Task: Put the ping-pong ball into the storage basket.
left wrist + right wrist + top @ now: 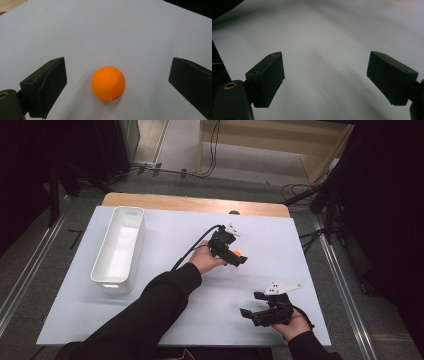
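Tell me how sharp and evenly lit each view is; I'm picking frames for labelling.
High view: soft overall, dark surroundings, white table evenly lit. Left gripper view: orange ball fairly sharp, small shadow beneath it, near jaws slightly soft. Right gripper view: dimmer, with broad streaky shadows across the white surface and blurred jaws.

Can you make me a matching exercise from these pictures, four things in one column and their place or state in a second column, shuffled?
Things:
1. orange ball
2. white bin
3. left gripper
4. right gripper

Place or state:
A. open over bare white table, near its front edge
B. lies between two spread jaws
C. empty, at the table's left side
D. open, jaws either side of the ball

Pairs: 1-B, 2-C, 3-D, 4-A
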`<state>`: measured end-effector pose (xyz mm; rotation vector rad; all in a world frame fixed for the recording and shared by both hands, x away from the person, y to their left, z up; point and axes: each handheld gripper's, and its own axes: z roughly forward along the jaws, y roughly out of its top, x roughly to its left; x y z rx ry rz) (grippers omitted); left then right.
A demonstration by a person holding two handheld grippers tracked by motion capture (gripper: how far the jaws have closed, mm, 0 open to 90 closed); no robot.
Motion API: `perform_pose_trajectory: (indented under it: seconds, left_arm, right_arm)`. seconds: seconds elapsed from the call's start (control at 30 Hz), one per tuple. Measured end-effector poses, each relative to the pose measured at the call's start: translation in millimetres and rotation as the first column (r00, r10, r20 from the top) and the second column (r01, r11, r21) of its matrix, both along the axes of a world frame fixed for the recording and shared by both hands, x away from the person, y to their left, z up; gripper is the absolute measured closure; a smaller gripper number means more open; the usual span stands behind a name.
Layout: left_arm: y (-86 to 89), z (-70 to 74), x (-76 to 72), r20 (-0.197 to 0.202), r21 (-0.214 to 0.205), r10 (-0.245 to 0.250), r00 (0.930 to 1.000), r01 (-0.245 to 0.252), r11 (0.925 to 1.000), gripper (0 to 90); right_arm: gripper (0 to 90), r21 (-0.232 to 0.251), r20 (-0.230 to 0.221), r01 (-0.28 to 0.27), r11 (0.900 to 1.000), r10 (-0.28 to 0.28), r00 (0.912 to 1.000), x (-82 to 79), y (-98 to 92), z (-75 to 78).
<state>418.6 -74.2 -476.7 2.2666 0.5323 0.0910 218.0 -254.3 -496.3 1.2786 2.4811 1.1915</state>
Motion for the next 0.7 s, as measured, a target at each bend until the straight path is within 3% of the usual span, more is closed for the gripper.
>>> perform_pose_trajectory:
  seconds: [0.1, 0.37, 0.7]
  left_arm:
    - [-0.9, -3.4, 0.7, -0.021, 0.021, 0.003, 0.9998, -0.003, 0.9998, 2.1]
    - [-4.0, -9.5, 1.1, -0.026, 0.012, 0.014, 0.9996, -0.013, 0.9998, 2.1]
    - [-6.6, -15.5, 0.7, -0.032, 0.036, 0.003, 0.9995, -0.002, 0.9994, 2.1]
  right_arm:
    - [13.1, -0.002, 0.001, -0.004, 1.0000, 0.004, 1.0000, 0.0, -0.2, -0.1]
    - [13.2, -0.001, 0.000, -0.005, 1.0000, 0.005, 1.0000, 0.0, -0.2, -0.1]
    - [13.1, -0.001, 0.000, -0.006, 1.0000, 0.006, 1.0000, 0.0, -0.4, -0.1]
